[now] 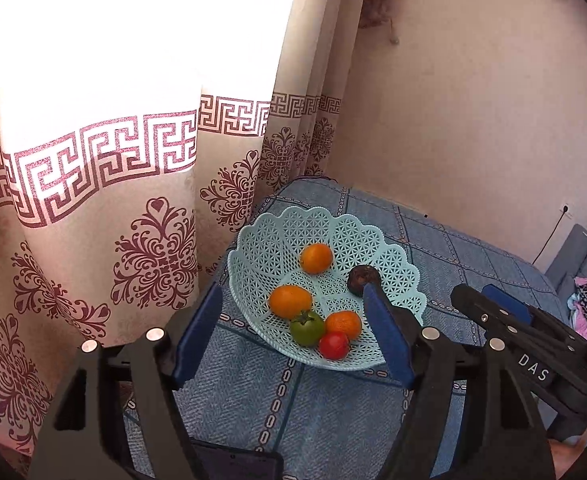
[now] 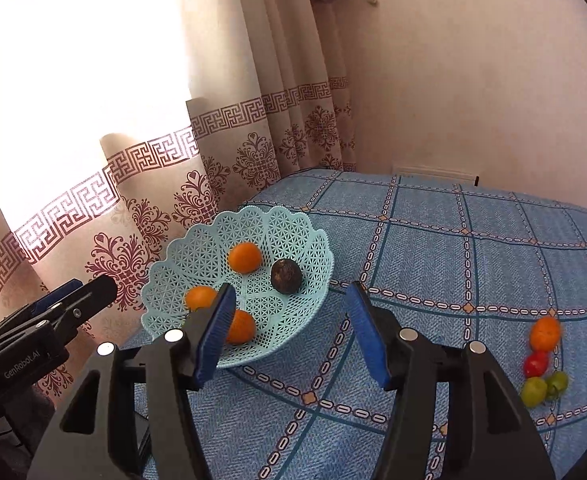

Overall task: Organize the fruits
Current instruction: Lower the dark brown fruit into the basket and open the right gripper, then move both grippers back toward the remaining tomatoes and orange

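Observation:
A light-blue lattice basket [image 1: 253, 236] [image 2: 197, 240] sits on the blue checked cloth near the curtain. It holds three oranges [image 1: 316, 258] [image 1: 290, 301] [image 1: 343, 324], a green tomato [image 1: 306, 328], a red tomato [image 1: 334, 345] and a dark brown fruit [image 1: 362, 279] [image 2: 286, 276]. On the cloth at the right lie an orange [image 2: 545, 333], a red tomato [image 2: 536, 363] and two green tomatoes [image 2: 533, 391]. My left gripper [image 1: 292, 289] hangs open and empty in front of the basket. My right gripper [image 2: 290, 288] is open and empty too, just right of the basket.
A patterned curtain [image 1: 133, 220] hangs close behind and left of the basket. A pale wall [image 2: 473, 100] backs the table. The blue checked cloth [image 2: 433, 240] stretches bare between the basket and the loose fruit. A dark flat object [image 1: 233, 462] lies at the near edge.

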The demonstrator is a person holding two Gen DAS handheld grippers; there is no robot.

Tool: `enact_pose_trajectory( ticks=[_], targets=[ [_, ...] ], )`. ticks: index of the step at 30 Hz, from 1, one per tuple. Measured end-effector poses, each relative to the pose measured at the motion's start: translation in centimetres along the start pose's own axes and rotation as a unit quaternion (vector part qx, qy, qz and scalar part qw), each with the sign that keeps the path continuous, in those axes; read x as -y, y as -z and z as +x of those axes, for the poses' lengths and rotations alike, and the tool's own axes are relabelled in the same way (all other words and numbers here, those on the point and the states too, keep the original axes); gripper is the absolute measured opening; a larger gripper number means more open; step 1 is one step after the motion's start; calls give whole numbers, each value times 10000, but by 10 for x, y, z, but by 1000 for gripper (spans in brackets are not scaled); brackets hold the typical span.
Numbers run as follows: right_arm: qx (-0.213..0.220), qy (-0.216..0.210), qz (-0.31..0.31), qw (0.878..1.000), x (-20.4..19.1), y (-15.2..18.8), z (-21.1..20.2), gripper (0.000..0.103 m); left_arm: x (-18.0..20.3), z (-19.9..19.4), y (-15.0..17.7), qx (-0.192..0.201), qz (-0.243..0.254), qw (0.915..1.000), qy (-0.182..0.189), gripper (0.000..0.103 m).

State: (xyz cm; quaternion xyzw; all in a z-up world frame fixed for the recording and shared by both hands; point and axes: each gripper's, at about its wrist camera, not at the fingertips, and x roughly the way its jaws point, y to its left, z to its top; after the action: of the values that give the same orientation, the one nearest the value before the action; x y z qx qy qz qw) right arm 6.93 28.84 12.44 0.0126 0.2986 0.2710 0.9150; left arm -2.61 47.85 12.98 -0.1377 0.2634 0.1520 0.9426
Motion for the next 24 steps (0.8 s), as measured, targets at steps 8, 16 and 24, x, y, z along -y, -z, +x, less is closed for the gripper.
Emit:
enact_pose_trajectory(
  ticks=[8,16,24],
  targets=[
    [19,436,133,9990,8,5,-8,59,12,-12,-4,257,-46,9994,228,77],
    [43,693,204,9974,8,7,-13,59,22,-15,1,333,230,9986,347,77],
    [67,791,205,9966,5,9,-15,59,14,-21,-1,414,104,9982,412,77]
  ],
)
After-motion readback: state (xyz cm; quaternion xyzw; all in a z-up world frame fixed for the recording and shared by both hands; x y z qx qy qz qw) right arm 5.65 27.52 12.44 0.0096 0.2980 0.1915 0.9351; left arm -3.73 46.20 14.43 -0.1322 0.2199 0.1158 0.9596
